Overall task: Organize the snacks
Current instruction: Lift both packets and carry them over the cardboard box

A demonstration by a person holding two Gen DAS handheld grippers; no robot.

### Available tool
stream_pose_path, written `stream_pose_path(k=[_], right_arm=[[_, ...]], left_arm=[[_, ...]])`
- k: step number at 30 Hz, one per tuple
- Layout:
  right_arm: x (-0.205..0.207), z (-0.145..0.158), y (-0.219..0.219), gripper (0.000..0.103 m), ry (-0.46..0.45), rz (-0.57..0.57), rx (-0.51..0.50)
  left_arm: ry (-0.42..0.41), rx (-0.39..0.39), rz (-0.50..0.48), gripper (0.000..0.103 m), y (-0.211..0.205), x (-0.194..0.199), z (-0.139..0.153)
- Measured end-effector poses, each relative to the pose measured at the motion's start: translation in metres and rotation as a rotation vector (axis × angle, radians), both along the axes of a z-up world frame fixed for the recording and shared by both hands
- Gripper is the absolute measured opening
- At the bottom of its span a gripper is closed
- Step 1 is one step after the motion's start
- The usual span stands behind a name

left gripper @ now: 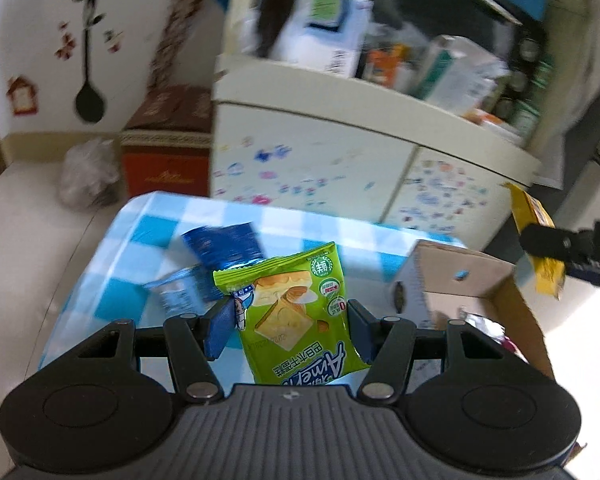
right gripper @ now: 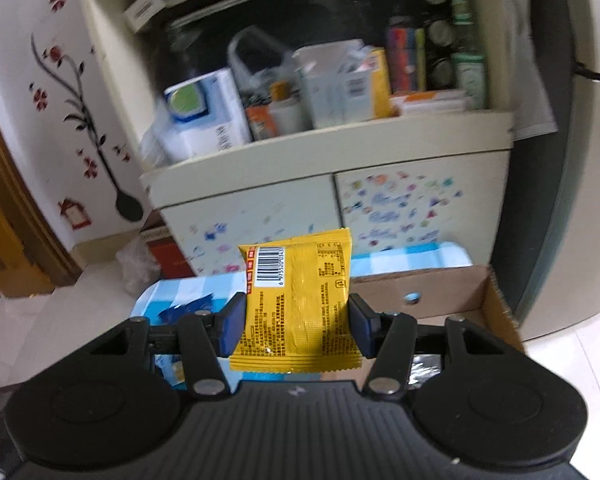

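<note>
both packets lifted, box comes next

the left tongs (left gripper: 288,326) pinch a green snack packet (left gripper: 296,316) above the checked table (left gripper: 148,224); the right tongs (right gripper: 296,322) are clamped on a yellow snack packet (right gripper: 300,300). the carry step looks underway. next, each packet likely needs bringing over the open cardboard box (left gripper: 512,300) and letting go. blue packets (left gripper: 224,246) lie on the table.
</note>
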State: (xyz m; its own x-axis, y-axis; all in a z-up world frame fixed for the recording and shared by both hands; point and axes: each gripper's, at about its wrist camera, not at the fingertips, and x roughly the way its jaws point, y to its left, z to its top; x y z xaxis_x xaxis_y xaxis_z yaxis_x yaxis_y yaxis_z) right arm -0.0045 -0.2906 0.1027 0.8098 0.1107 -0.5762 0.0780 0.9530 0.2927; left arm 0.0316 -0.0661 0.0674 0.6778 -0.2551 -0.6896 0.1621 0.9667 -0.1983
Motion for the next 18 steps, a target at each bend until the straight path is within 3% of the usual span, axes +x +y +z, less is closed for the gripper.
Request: stream_pose_path(k=[8,18], right_arm=[[-0.014,0.01,-0.042,0.054,-0.03,-0.065,0.025],[-0.024,0.013,-0.062,0.054,-0.037,-0.104,0.039]], left_arm=[[-0.065,-0.043,-0.153,0.065,-0.028,-0.014,0.004],[-0.108,-0.076,-0.298,0.065,-0.061,-0.028,0.001]])
